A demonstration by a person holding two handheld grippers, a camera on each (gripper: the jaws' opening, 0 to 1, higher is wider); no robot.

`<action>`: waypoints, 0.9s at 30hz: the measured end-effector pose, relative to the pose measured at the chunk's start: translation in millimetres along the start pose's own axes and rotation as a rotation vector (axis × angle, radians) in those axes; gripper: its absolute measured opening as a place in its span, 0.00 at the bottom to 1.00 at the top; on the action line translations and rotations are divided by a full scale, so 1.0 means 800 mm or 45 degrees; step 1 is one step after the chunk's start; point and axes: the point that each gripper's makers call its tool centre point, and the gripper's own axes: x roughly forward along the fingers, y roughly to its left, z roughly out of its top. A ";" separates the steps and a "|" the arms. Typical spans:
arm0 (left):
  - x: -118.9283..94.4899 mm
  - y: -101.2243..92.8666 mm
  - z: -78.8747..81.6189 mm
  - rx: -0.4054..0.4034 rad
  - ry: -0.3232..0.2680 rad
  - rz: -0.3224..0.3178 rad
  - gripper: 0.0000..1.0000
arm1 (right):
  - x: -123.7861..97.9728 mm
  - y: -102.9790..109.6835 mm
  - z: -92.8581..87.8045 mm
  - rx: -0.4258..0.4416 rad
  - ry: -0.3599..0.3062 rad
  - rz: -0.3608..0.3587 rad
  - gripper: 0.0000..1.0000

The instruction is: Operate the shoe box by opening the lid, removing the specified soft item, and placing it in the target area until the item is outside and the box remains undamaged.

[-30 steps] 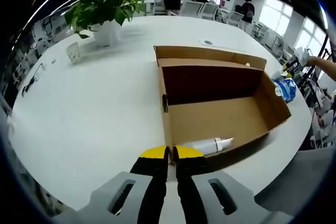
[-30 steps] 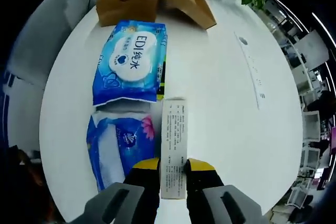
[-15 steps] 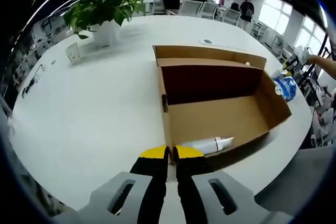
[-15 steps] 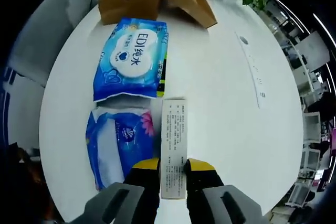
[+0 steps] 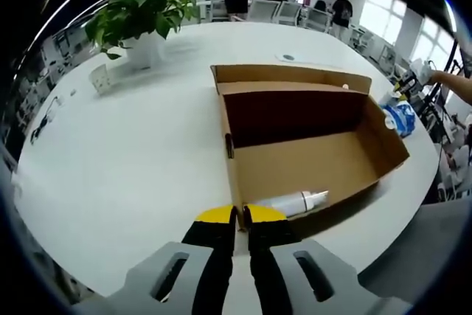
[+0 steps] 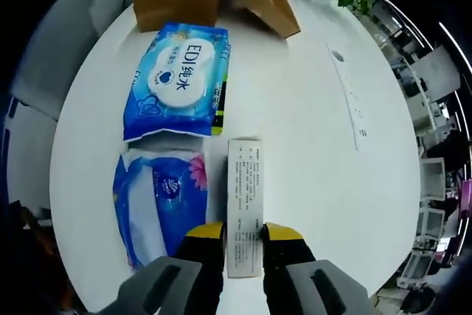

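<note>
- The left claw [image 5: 237, 215] sits low in the left gripper view with its 2 yellow-tipped jaws pressed together, pinching the near corner edge of the shoe box [image 5: 302, 145].
- The shoe box is brown cardboard and stands open on the white bench [image 5: 125, 153], with its lid flap standing up at the far side.
- Inside the box, a white bottle [image 5: 291, 202] lies on its side against the near wall, just beside the left claw.
- A green plant [image 5: 144, 5] in a white pot stands on the bench, well apart from the box.
- A blue pack shows past the far right end of the box, near the bench edge.
- The right claw [image 6: 243, 230] is clamped on a long white carton [image 6: 244, 212] covered in small print, which lies flat on the bench and points away from the claw.
- Just beside the carton lies a blue soft pack [image 6: 158, 201] with a pink flower on it.
- Beyond that, a bigger blue wipes pack [image 6: 179, 79] with a white label lies flat, close to the first pack.
- In the right gripper view the shoe box stands at the far end of the bench, beyond the wipes pack.
- People stand in the room behind the bench.
</note>
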 end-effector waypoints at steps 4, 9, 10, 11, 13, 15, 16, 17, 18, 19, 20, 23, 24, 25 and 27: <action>0.000 0.000 0.001 0.010 -0.004 -0.001 0.04 | -0.001 -0.006 0.000 0.014 0.007 -0.032 0.17; 0.000 0.001 0.001 0.031 -0.009 0.001 0.04 | -0.003 -0.008 0.003 0.045 0.000 -0.047 0.17; 0.000 0.001 0.001 0.032 -0.010 0.002 0.04 | -0.003 -0.008 0.004 0.050 -0.005 -0.050 0.17; 0.000 0.001 0.001 0.032 -0.012 0.003 0.04 | -0.004 -0.009 0.004 0.059 -0.008 -0.057 0.18; 0.000 0.001 0.002 0.036 -0.017 0.004 0.04 | -0.006 -0.010 0.007 0.073 -0.016 -0.071 0.20; -0.001 0.001 0.002 0.042 -0.019 0.005 0.04 | -0.009 -0.011 0.010 0.089 -0.028 -0.086 0.22; -0.001 0.001 0.003 0.046 -0.020 0.005 0.04 | -0.011 -0.012 0.011 0.099 -0.033 -0.097 0.22; -0.001 0.001 0.003 0.048 -0.022 0.005 0.04 | -0.012 -0.012 0.012 0.104 -0.036 -0.101 0.23; -0.002 0.001 0.005 0.049 -0.026 0.005 0.04 | -0.014 -0.012 0.014 0.110 -0.041 -0.106 0.24; -0.004 0.002 0.007 0.048 -0.032 0.006 0.04 | -0.016 -0.012 0.015 0.117 -0.045 -0.110 0.25; -0.005 0.002 0.010 0.046 -0.040 0.004 0.04 | -0.018 -0.012 0.017 0.124 -0.050 -0.114 0.25; -0.009 0.000 0.016 0.055 -0.055 -0.005 0.05 | -0.023 -0.011 0.021 0.153 -0.060 -0.130 0.28; -0.010 0.000 0.018 0.060 -0.060 -0.006 0.05 | -0.024 -0.011 0.023 0.168 -0.064 -0.135 0.31; -0.011 -0.001 0.022 0.069 -0.066 -0.005 0.06 | -0.026 -0.011 0.025 0.181 -0.068 -0.138 0.33; -0.011 -0.003 0.025 0.076 -0.068 -0.016 0.07 | -0.030 -0.006 0.030 0.186 -0.088 -0.137 0.35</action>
